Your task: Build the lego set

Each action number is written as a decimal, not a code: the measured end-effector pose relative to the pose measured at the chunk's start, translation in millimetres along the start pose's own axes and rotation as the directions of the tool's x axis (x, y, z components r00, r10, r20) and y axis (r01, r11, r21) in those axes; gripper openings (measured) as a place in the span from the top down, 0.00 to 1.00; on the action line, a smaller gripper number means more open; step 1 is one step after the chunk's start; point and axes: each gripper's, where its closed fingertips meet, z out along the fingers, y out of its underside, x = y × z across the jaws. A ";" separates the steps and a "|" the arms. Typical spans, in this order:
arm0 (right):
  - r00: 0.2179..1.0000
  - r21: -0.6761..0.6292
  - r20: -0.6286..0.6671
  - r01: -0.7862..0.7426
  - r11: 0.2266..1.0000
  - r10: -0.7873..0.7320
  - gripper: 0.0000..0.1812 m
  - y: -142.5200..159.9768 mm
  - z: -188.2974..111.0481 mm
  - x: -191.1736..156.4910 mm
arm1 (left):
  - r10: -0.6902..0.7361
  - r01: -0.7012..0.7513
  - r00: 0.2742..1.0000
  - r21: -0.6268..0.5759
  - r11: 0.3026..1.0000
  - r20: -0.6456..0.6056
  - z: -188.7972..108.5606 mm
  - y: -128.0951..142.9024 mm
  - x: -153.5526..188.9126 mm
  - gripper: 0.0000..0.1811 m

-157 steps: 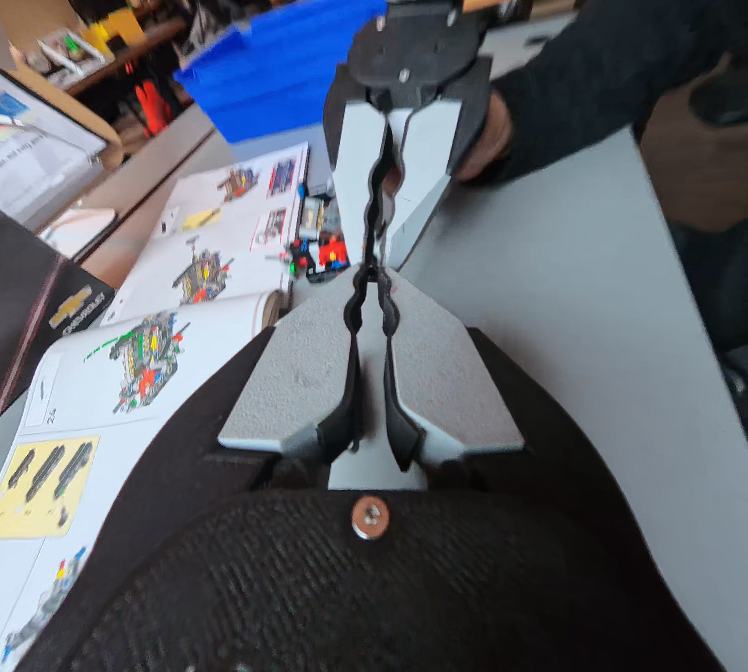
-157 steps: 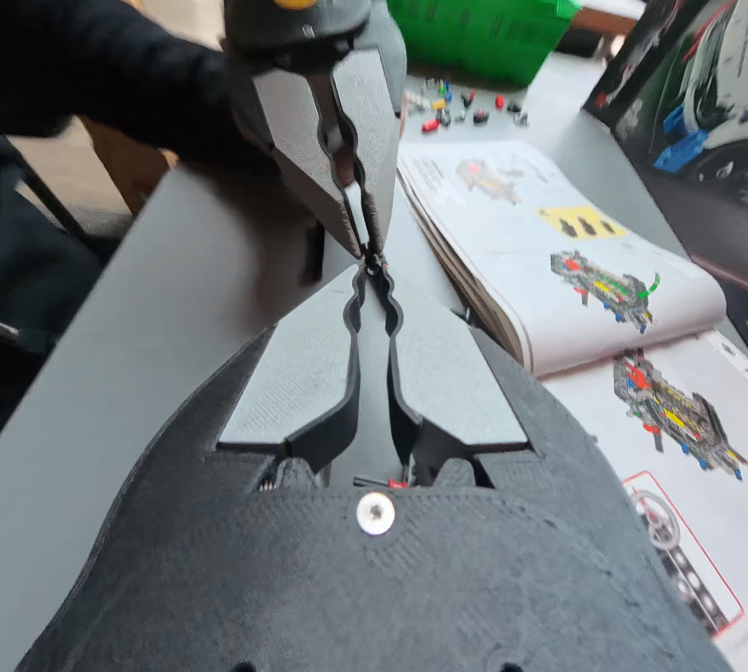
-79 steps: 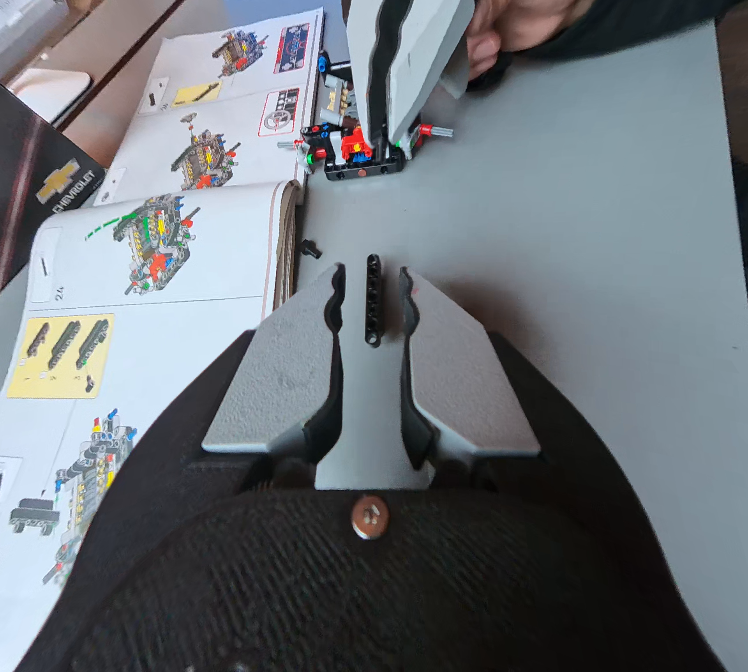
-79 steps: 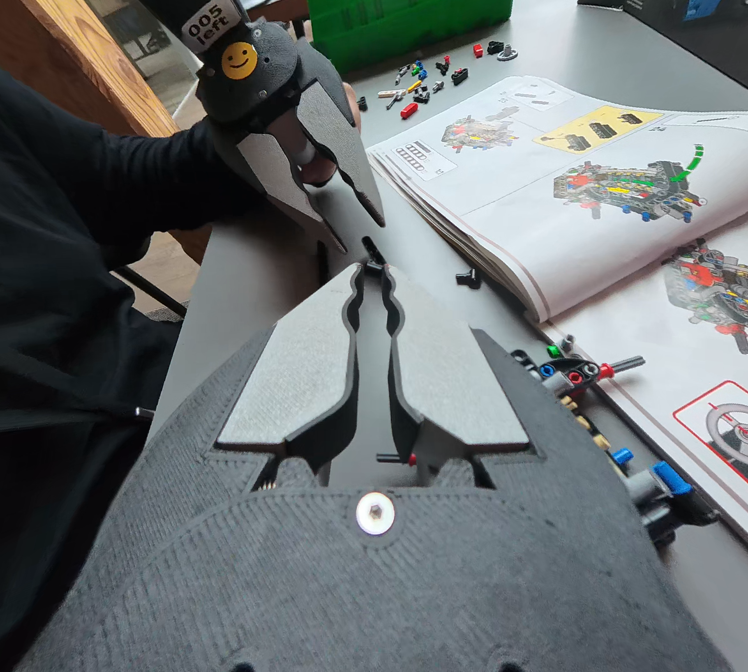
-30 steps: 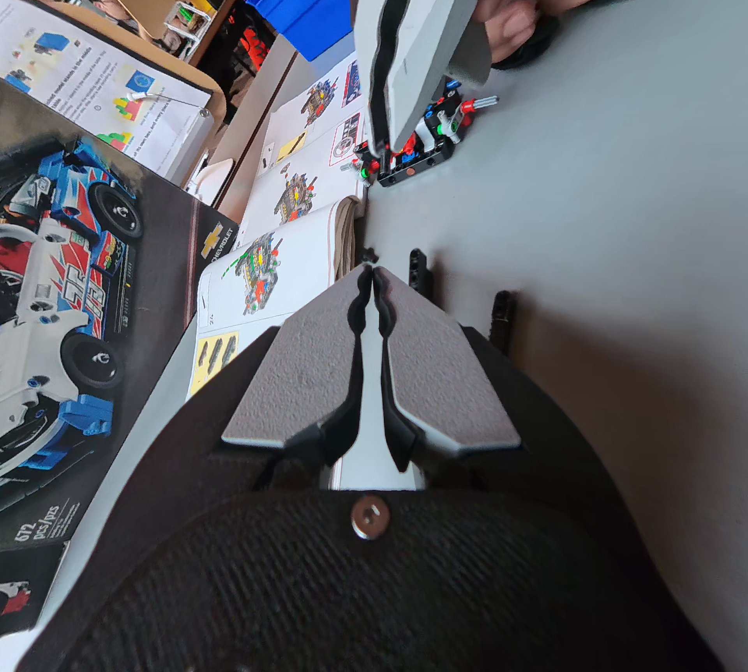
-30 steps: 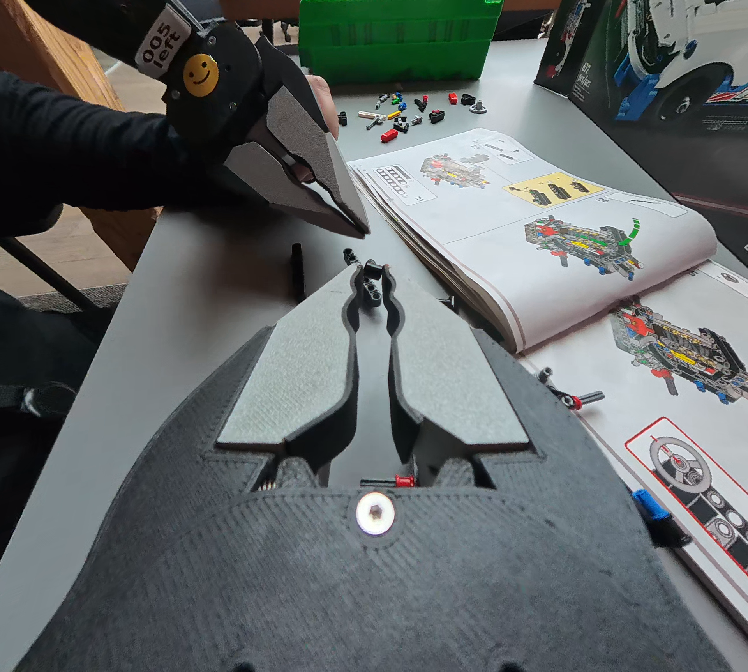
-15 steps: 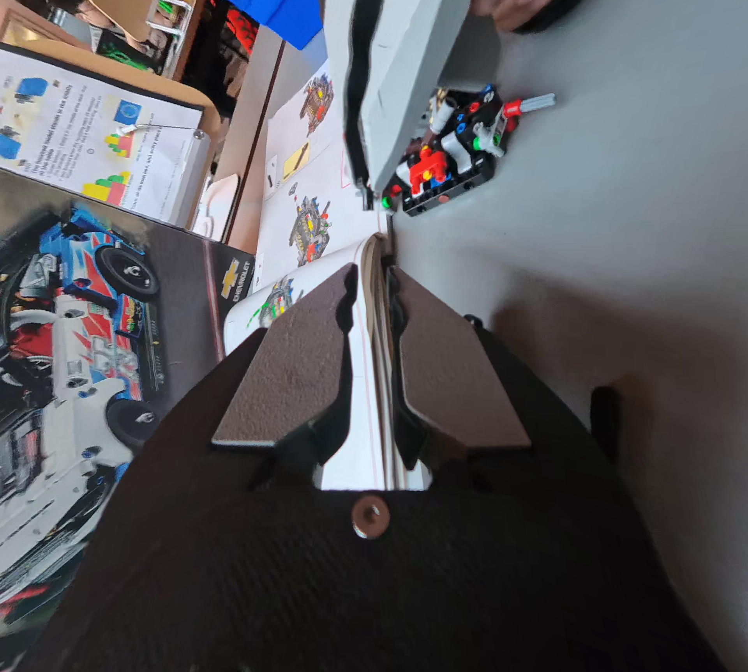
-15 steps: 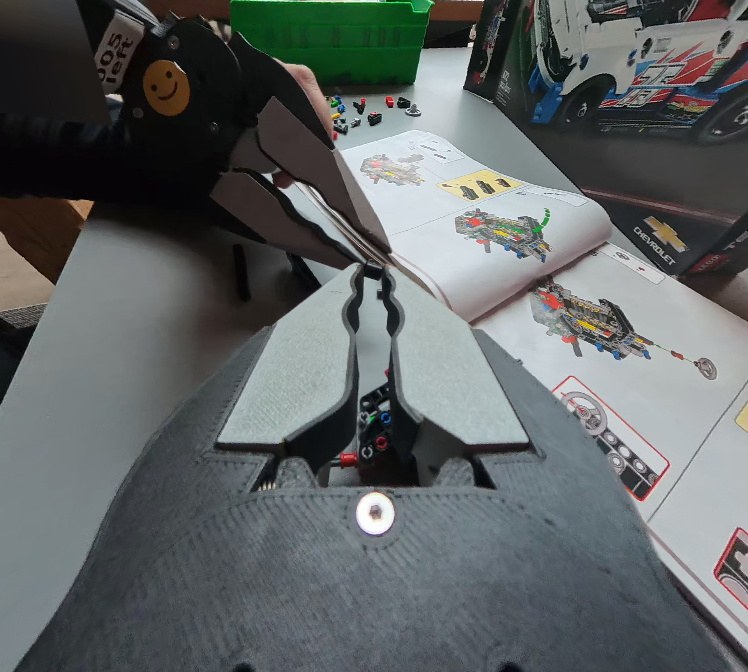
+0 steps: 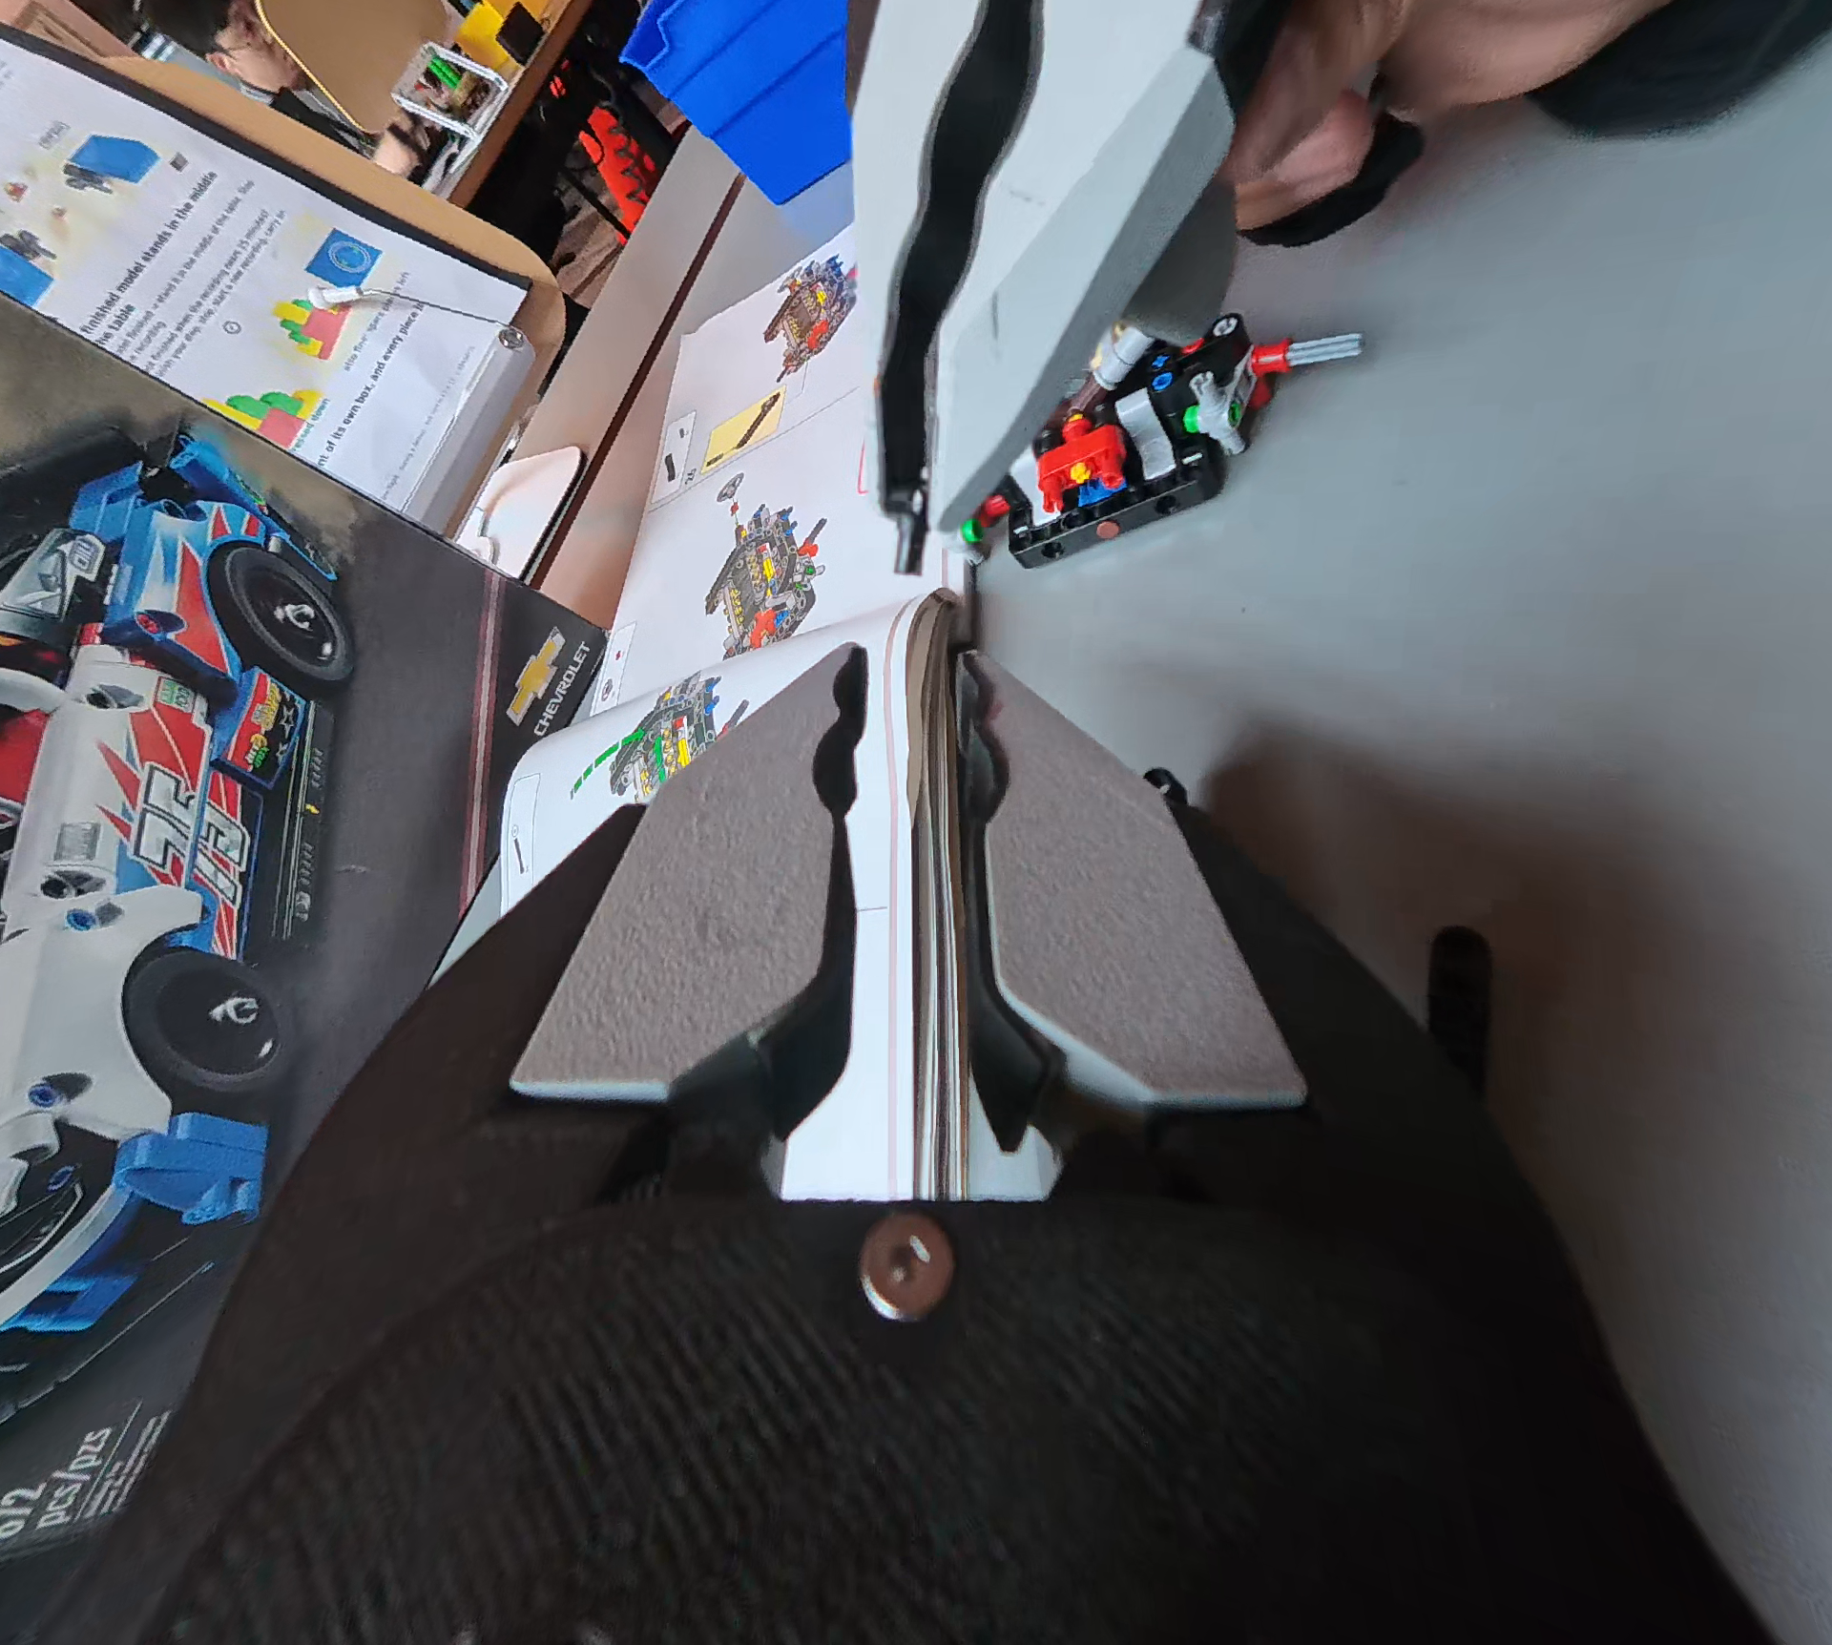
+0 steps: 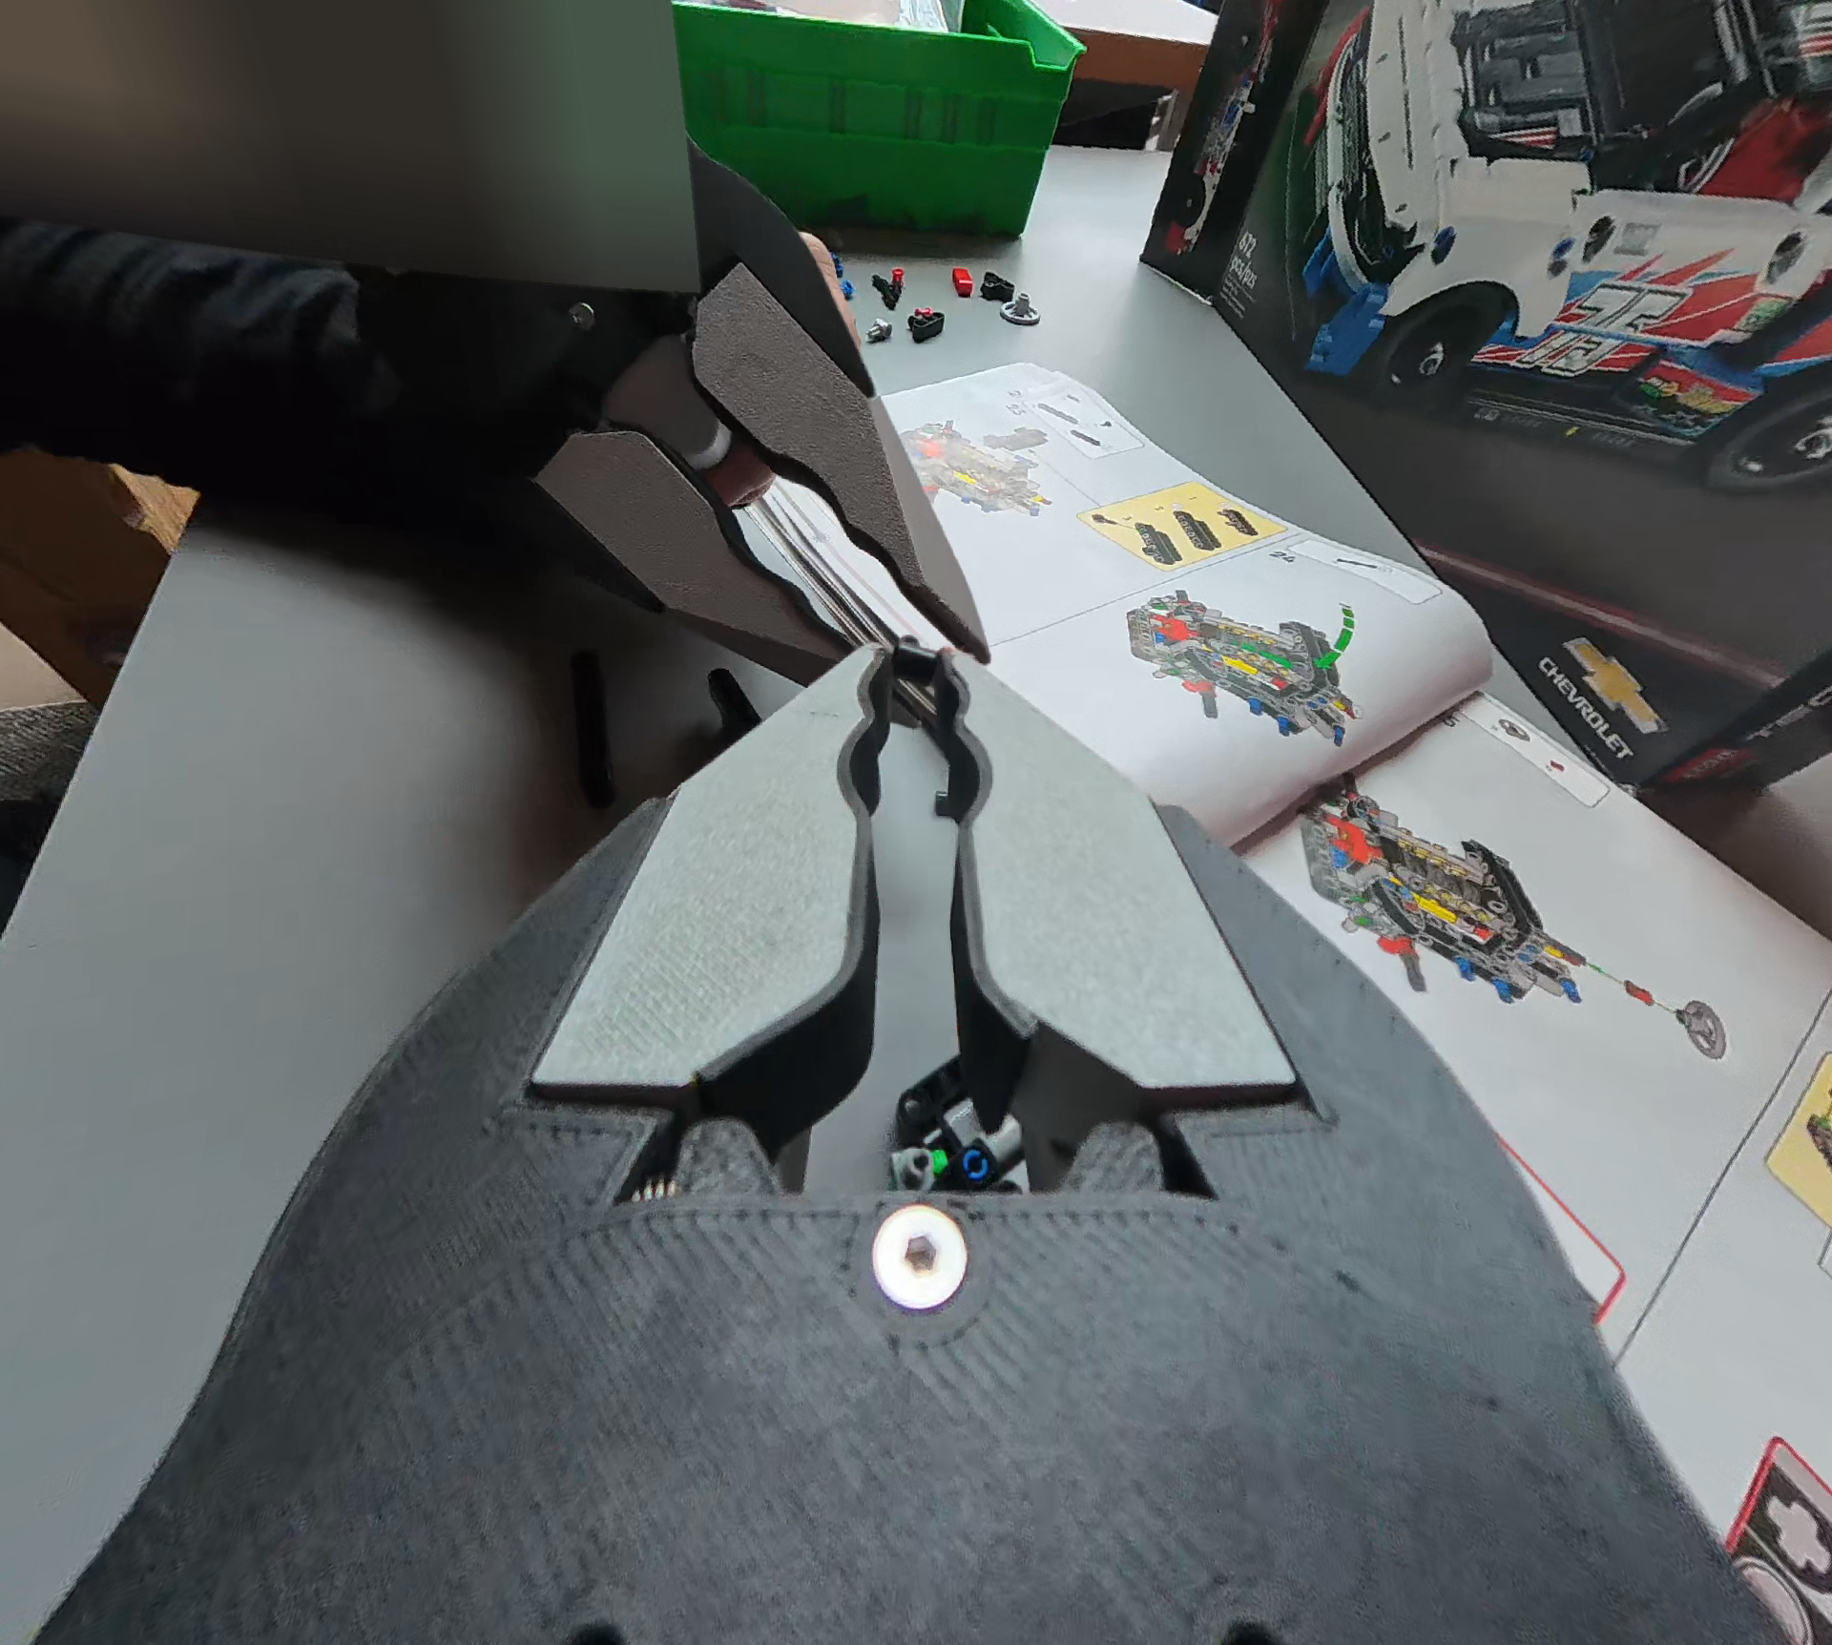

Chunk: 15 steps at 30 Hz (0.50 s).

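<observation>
The booklet (image 10: 1219, 566) lies open on the grey table (image 10: 297, 804), and everything else is placed from it. The left gripper (image 9: 912, 685) is turned on its side at the booklet's near edge, jaws apart, with the stack of page edges standing between them; one finger (image 9: 734, 864) lies over the top page, the other on the table side. Whether the pads actually press the paper cannot be told.

The right gripper (image 10: 917, 670) hangs just above that same edge, its tips nearly closed on a small black pin (image 10: 914, 661), which sticks out past the fingertips. In the left wrist view the pin (image 9: 907, 527) points down at the booklet's far page.

The part-built model (image 9: 1130, 457), a black frame with red, blue and grey pieces and a red-tipped axle, sits on the table just beside the booklet's far page, below the right gripper.

Two black beams (image 10: 590, 725) lie on the table on the side of the booklet away from the box. Loose parts (image 10: 932, 304) are scattered beyond the booklet's far end, in front of a green bin (image 10: 872, 130). The set's box (image 10: 1546, 289) stands along the booklet's opposite side. A blue bin (image 9: 753, 21) sits past the booklet in the left wrist view.
</observation>
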 end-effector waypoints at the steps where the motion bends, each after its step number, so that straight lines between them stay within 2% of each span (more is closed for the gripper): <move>1: 1.000 -0.012 -0.001 -0.007 1.000 0.007 0.97 2.1 0.9 -0.2 | -0.003 0.003 1.000 0.006 1.000 -0.002 -0.1 -1.4 0.4 0.92; 9: 0.989 -0.003 0.044 -0.143 0.990 0.143 0.97 3.9 -0.4 -0.5 | 0.029 -0.028 1.000 0.025 0.999 -0.004 0.6 -8.1 5.1 0.95; 15: 0.988 -0.018 0.056 -0.143 0.990 0.144 0.97 7.2 1.4 -3.6 | 0.039 -0.039 0.999 0.017 0.999 -0.004 1.5 -6.7 5.6 0.96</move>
